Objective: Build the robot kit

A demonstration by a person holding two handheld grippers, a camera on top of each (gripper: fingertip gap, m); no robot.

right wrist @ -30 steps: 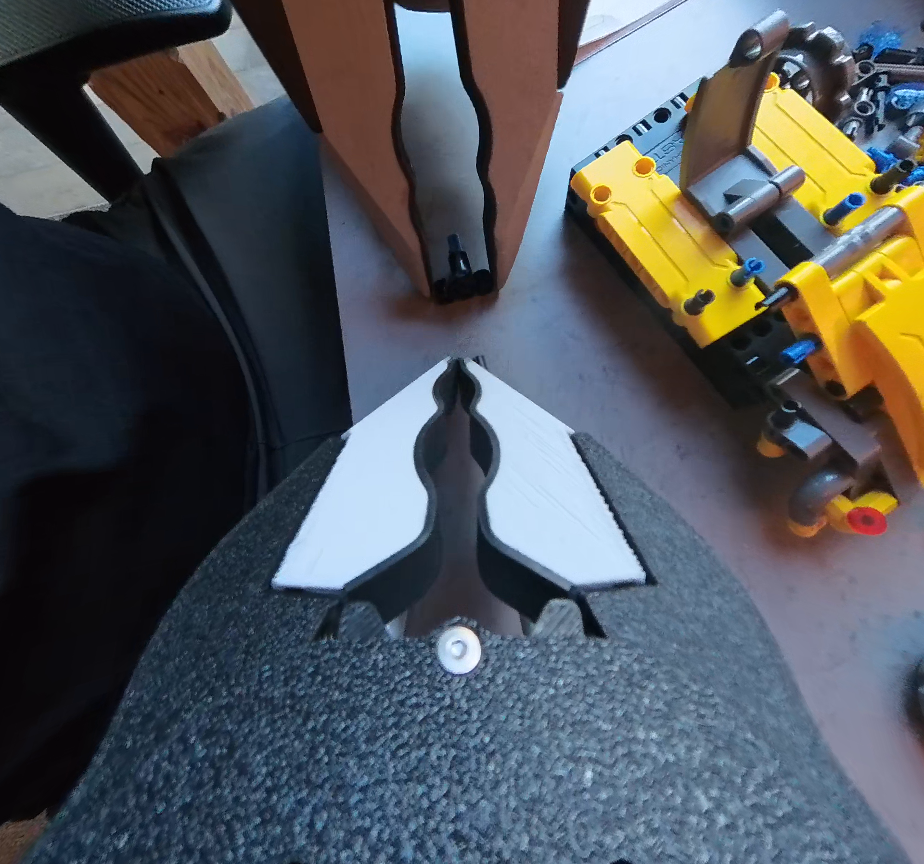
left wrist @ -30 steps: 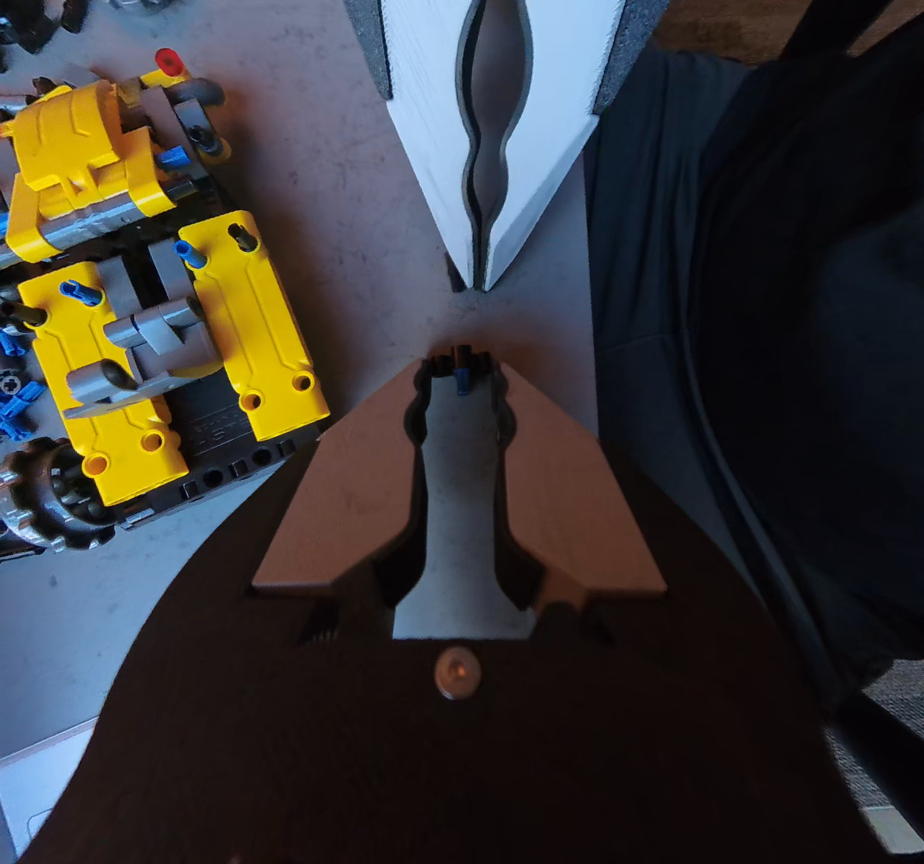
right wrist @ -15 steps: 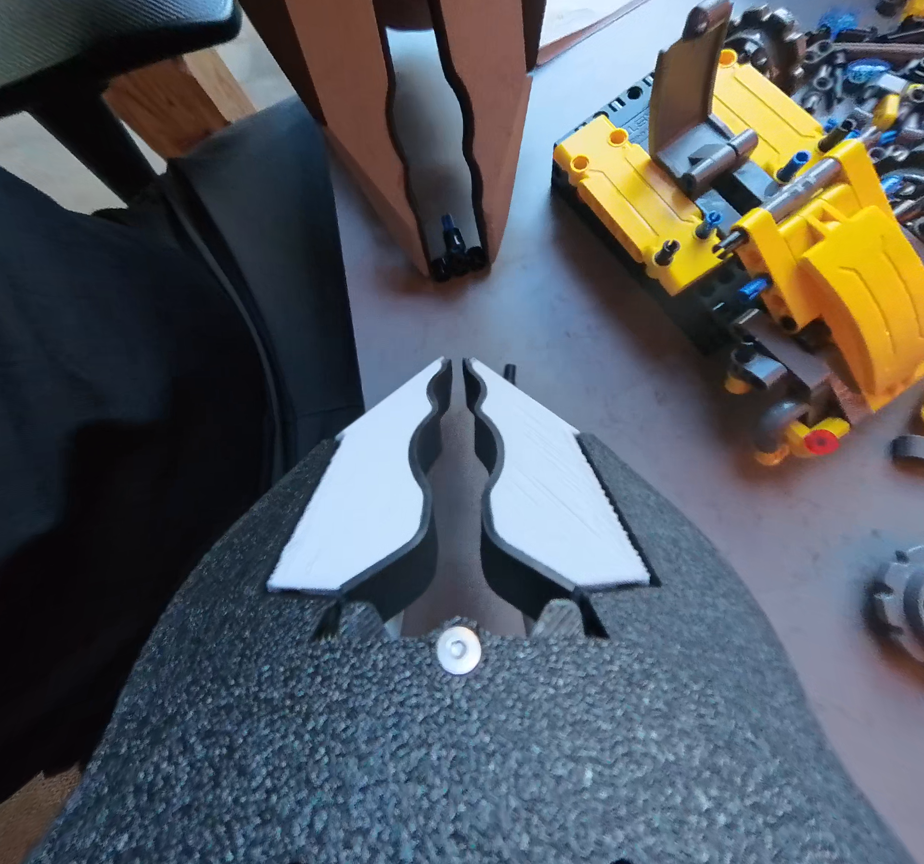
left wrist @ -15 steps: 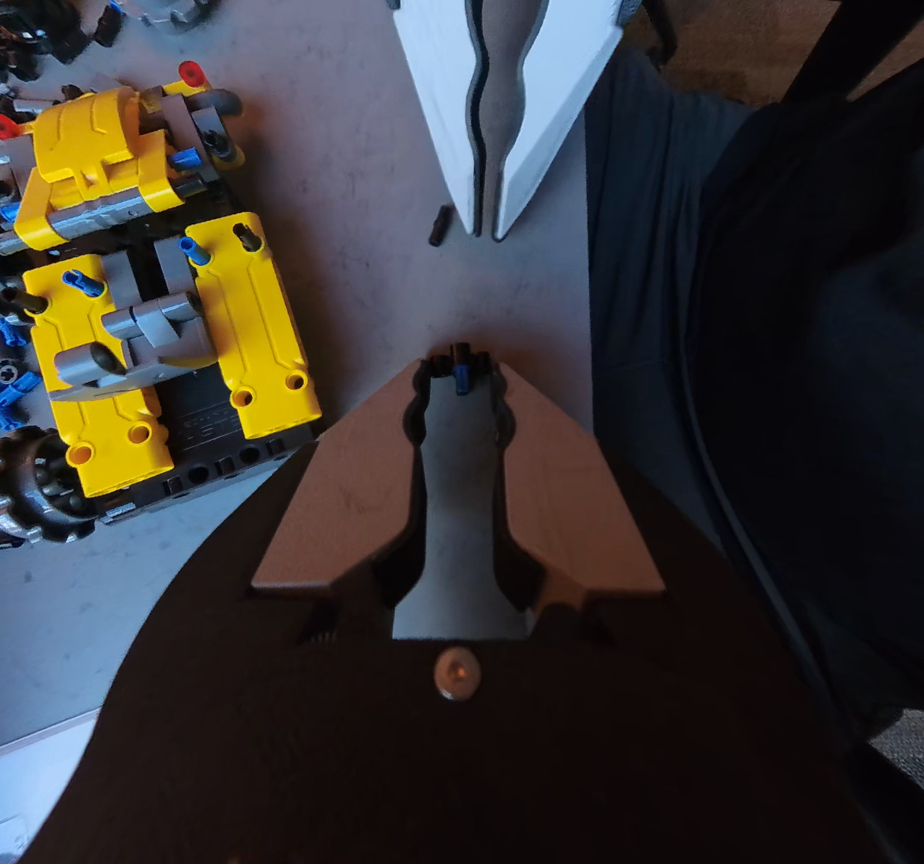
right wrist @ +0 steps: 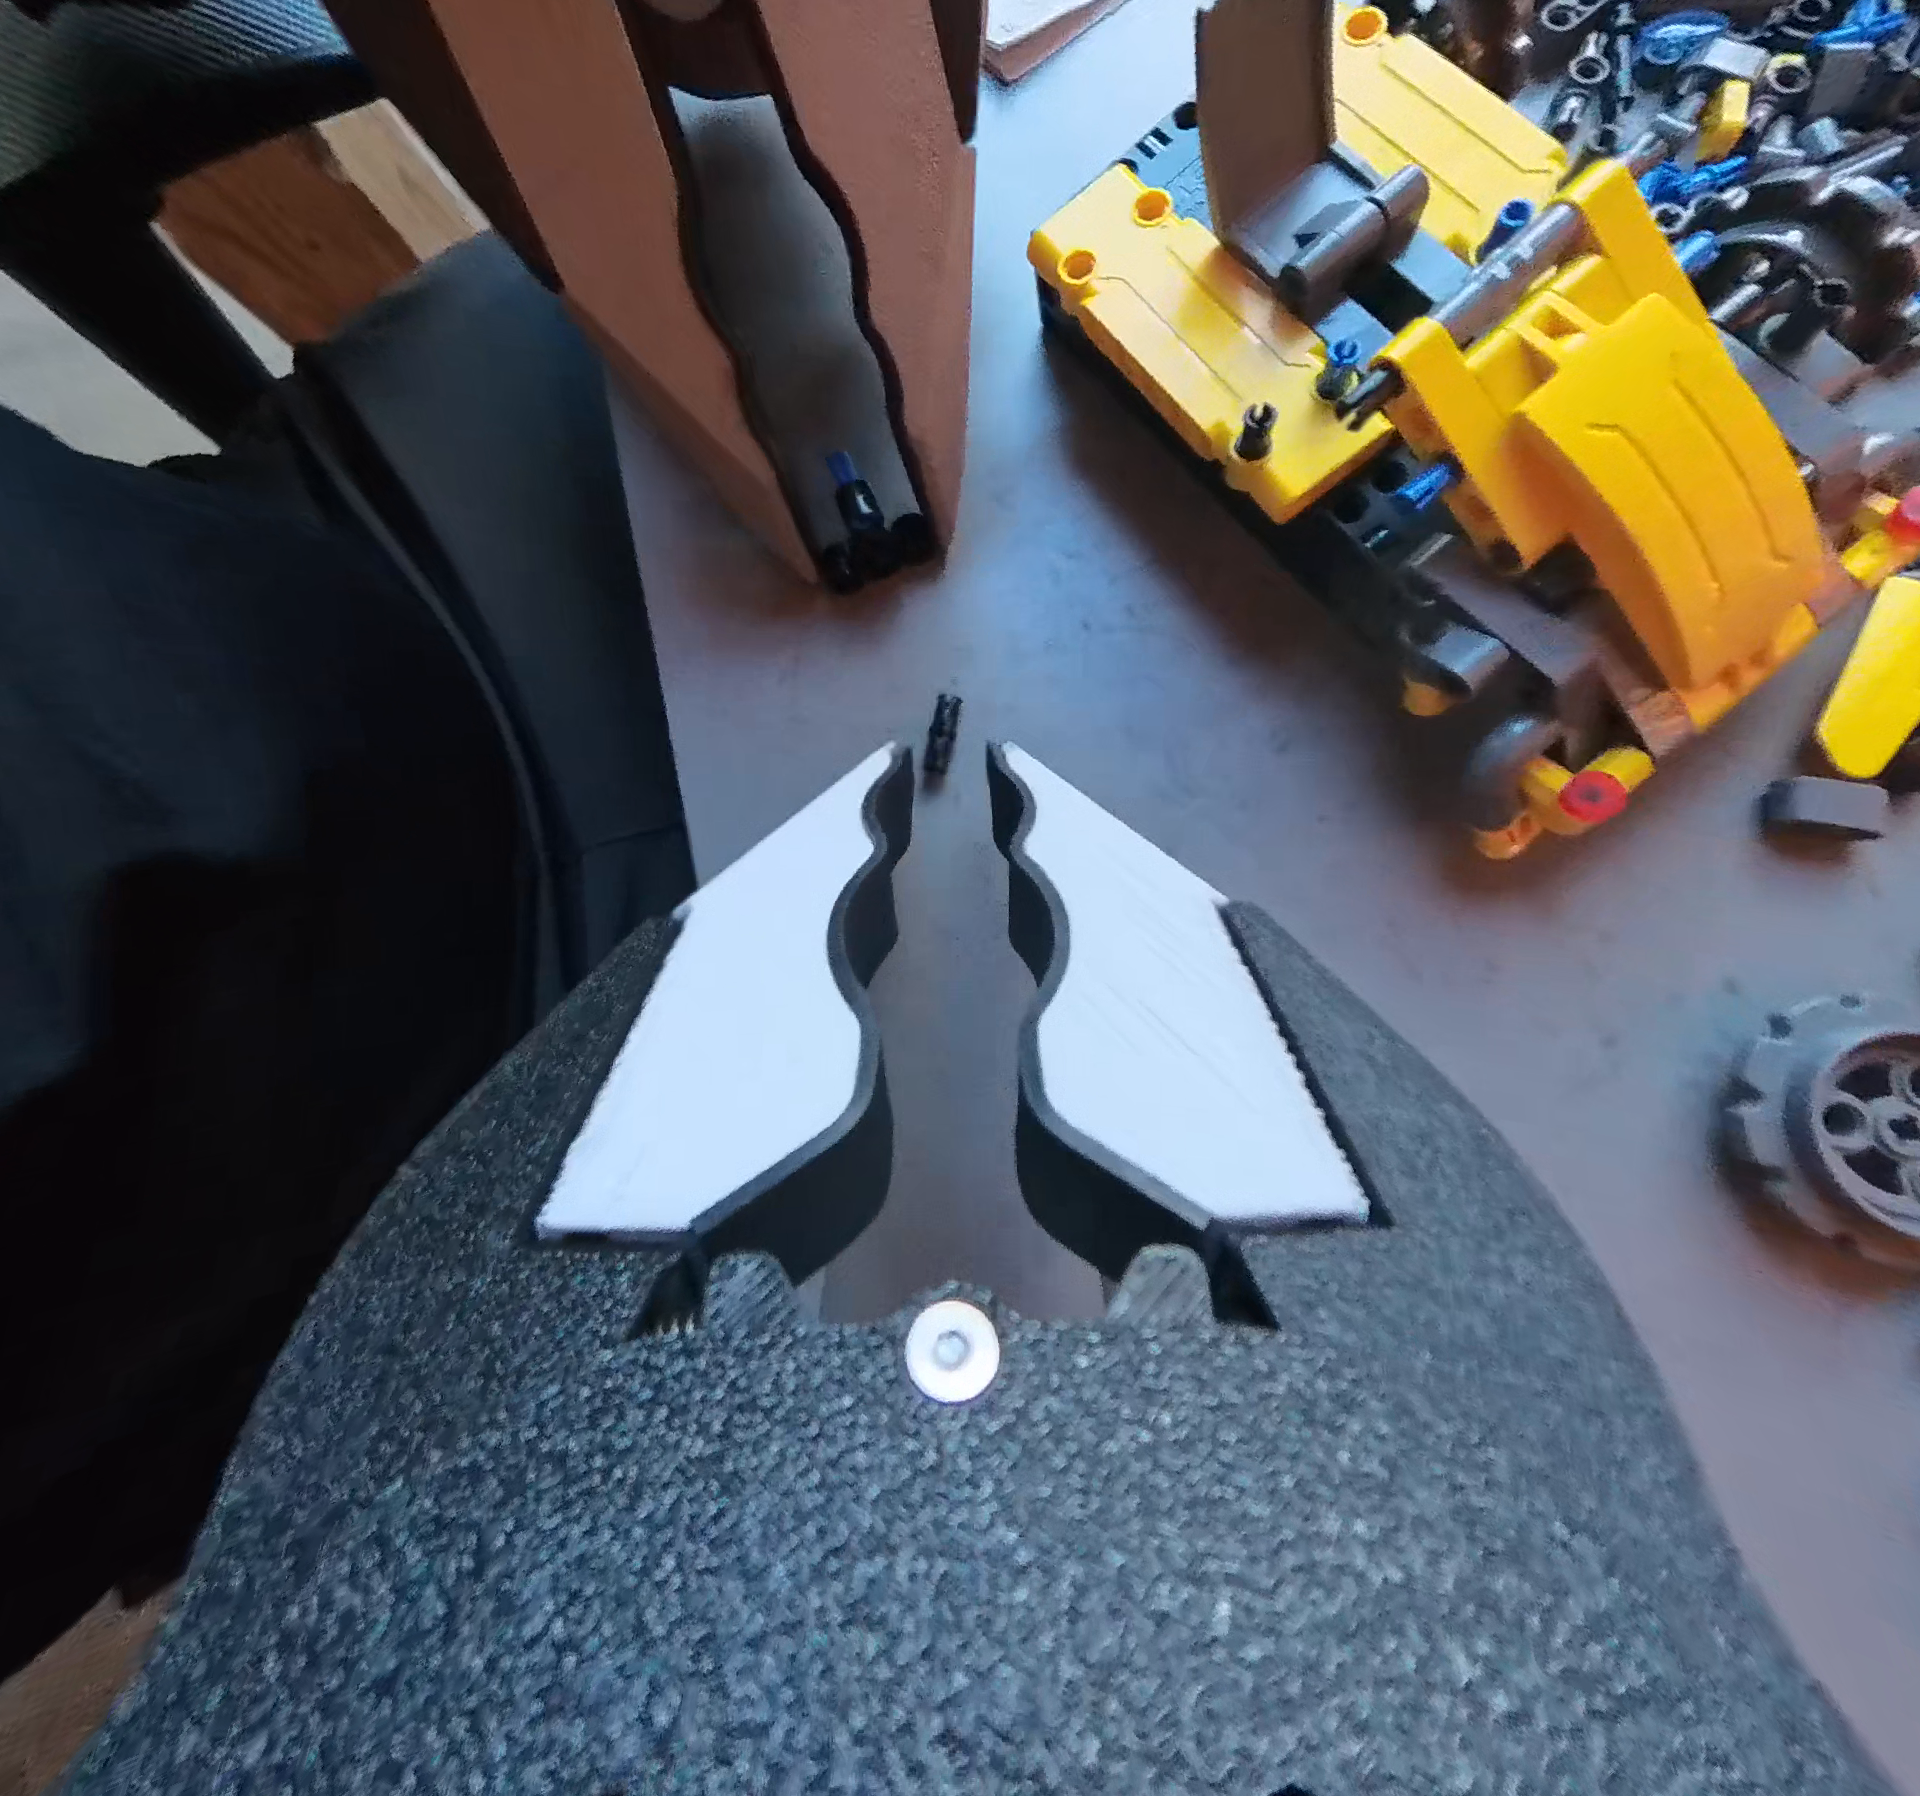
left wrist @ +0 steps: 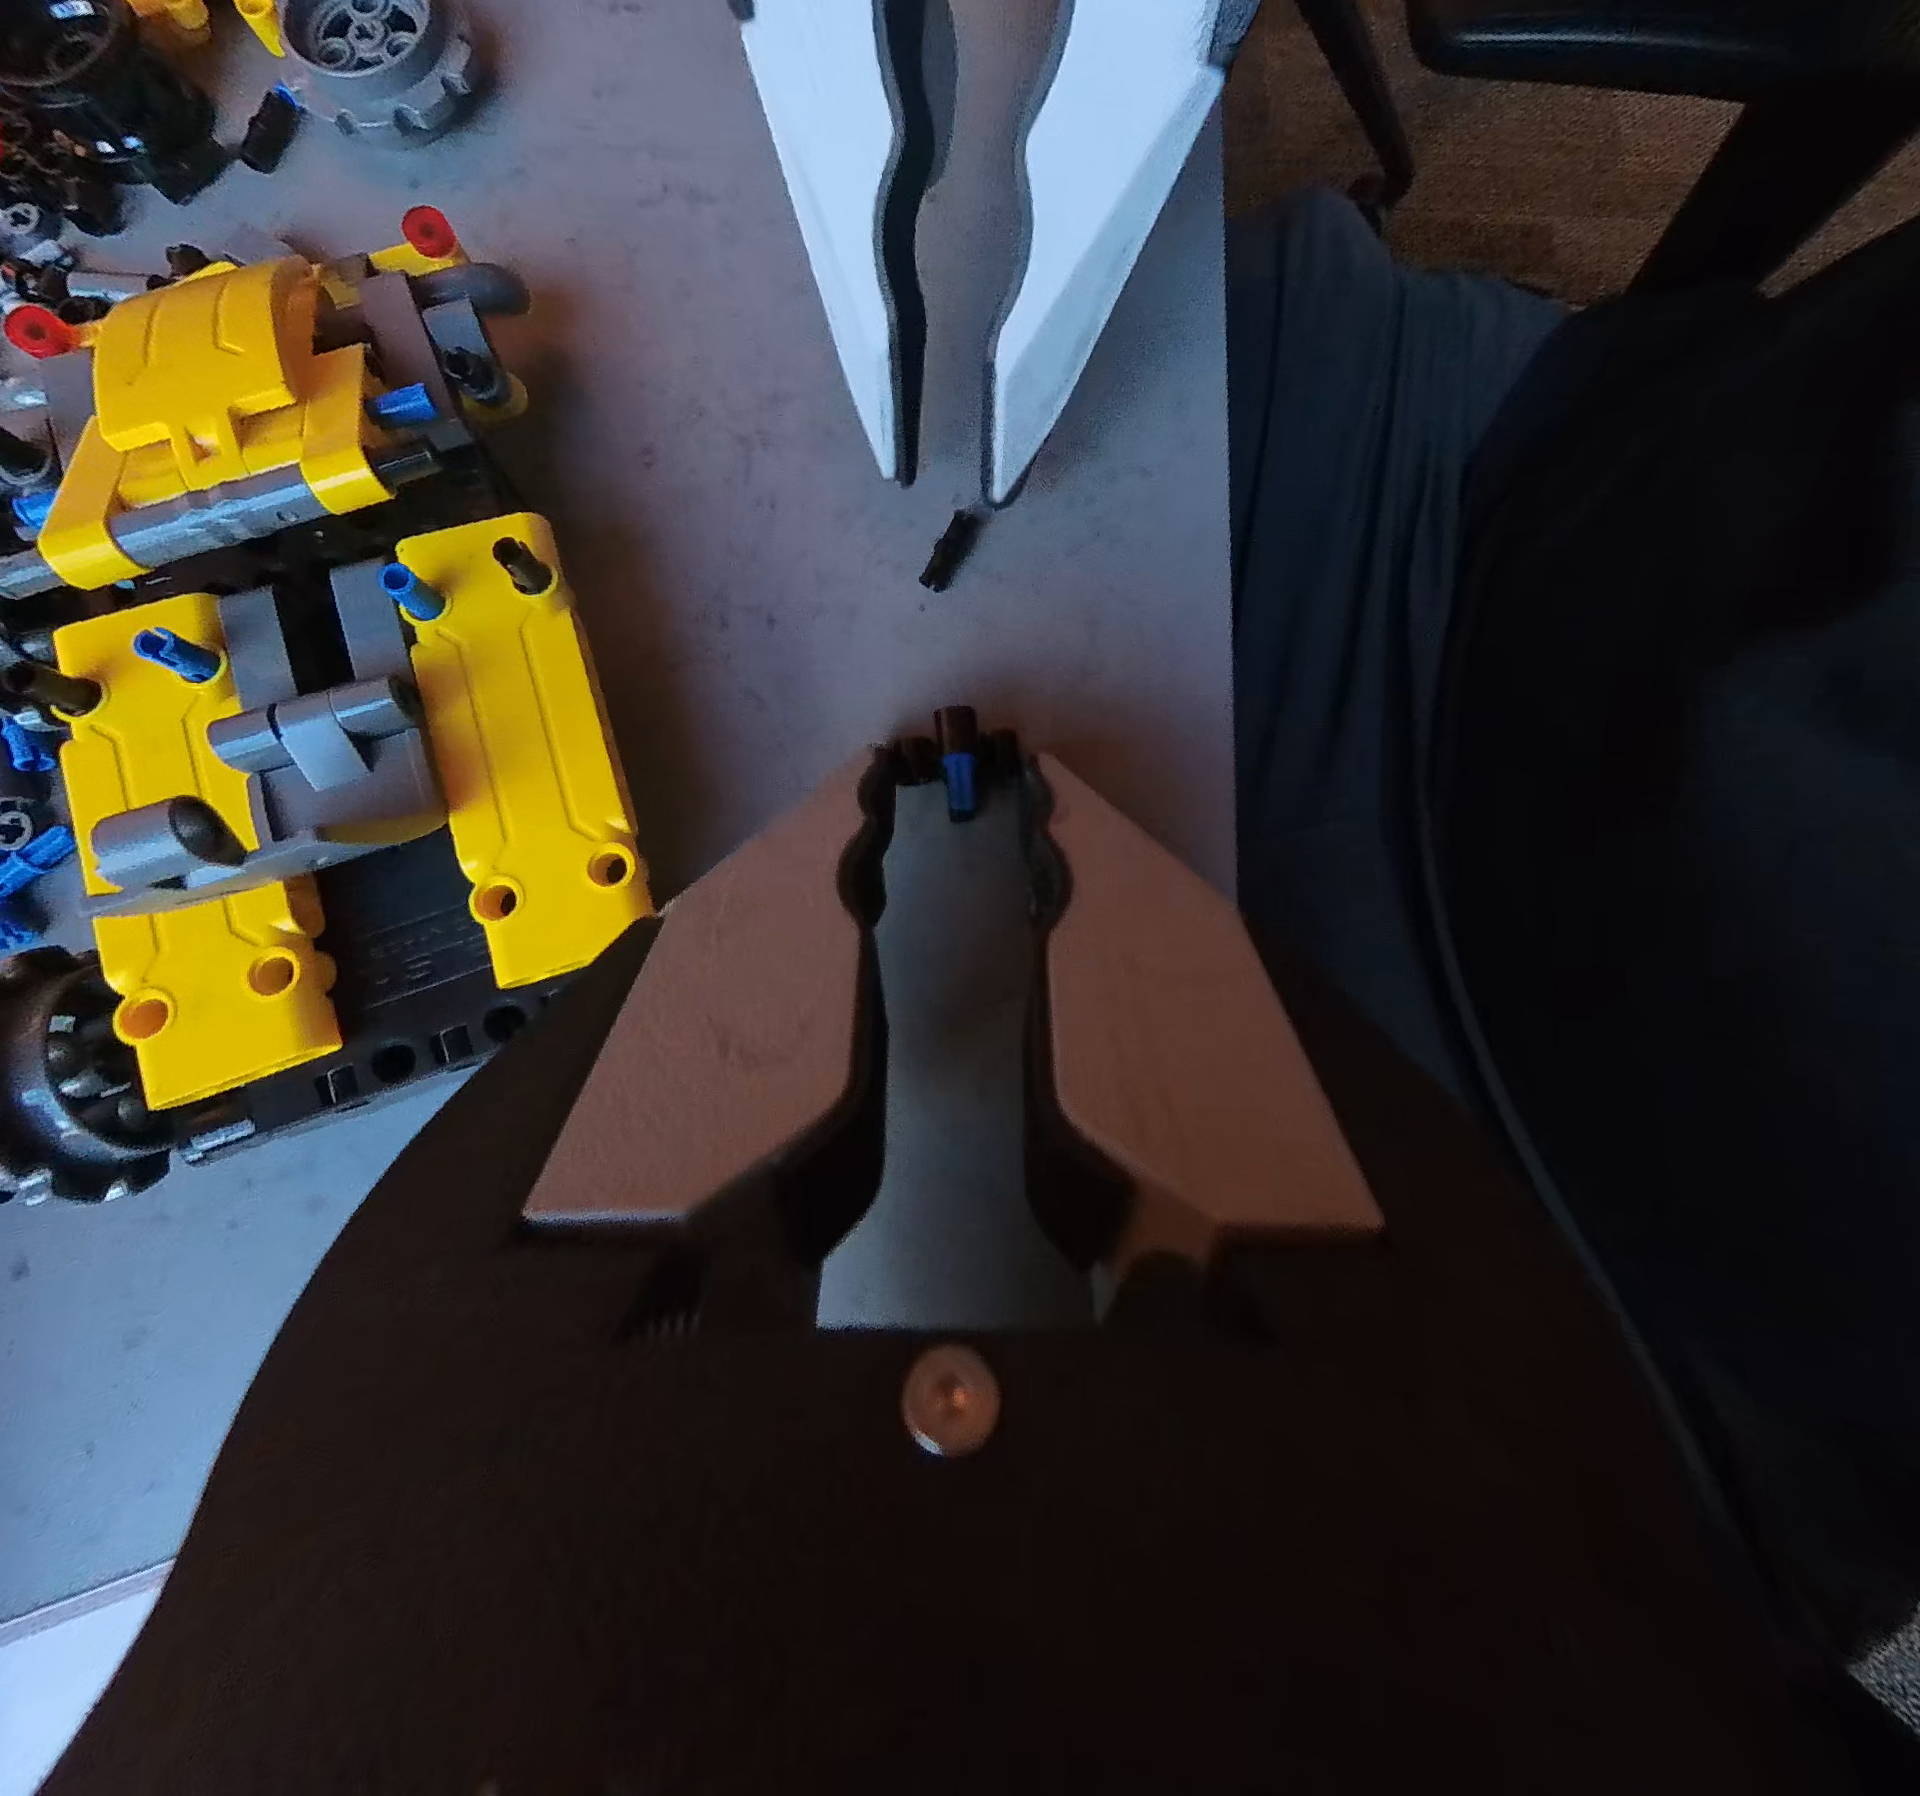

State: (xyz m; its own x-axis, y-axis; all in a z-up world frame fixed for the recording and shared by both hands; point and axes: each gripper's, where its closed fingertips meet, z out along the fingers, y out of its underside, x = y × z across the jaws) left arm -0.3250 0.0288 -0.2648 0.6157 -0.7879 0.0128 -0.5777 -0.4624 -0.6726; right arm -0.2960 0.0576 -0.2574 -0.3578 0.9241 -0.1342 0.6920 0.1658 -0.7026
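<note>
My left gripper (left wrist: 954,747), with brown fingers, is shut on a small black connector piece with a black pin and a blue pin (left wrist: 956,772) stuck in it. It also shows in the right wrist view (right wrist: 873,557), tips down on the grey table. My right gripper (right wrist: 941,749), with white fingers, is open a little and empty. A loose small black pin (right wrist: 941,732) lies on the table just ahead of its tips, and shows in the left wrist view (left wrist: 952,549) just below the white fingertips (left wrist: 900,458).
A yellow, black and grey brick-built vehicle (left wrist: 312,697) (right wrist: 1455,375) stands on the grey table (left wrist: 665,188). Loose wheels (right wrist: 1849,1123) and a heap of small parts (right wrist: 1714,63) lie beyond it. A person's dark clothing (left wrist: 1558,811) and a chair (right wrist: 125,105) border the table edge. The grippers' ends are close to 5 centimeters from one another.
The right gripper opened slightly and drew back, letting go of the small black pin, which now lies on the table. The left gripper kept its hold and stayed put.
</note>
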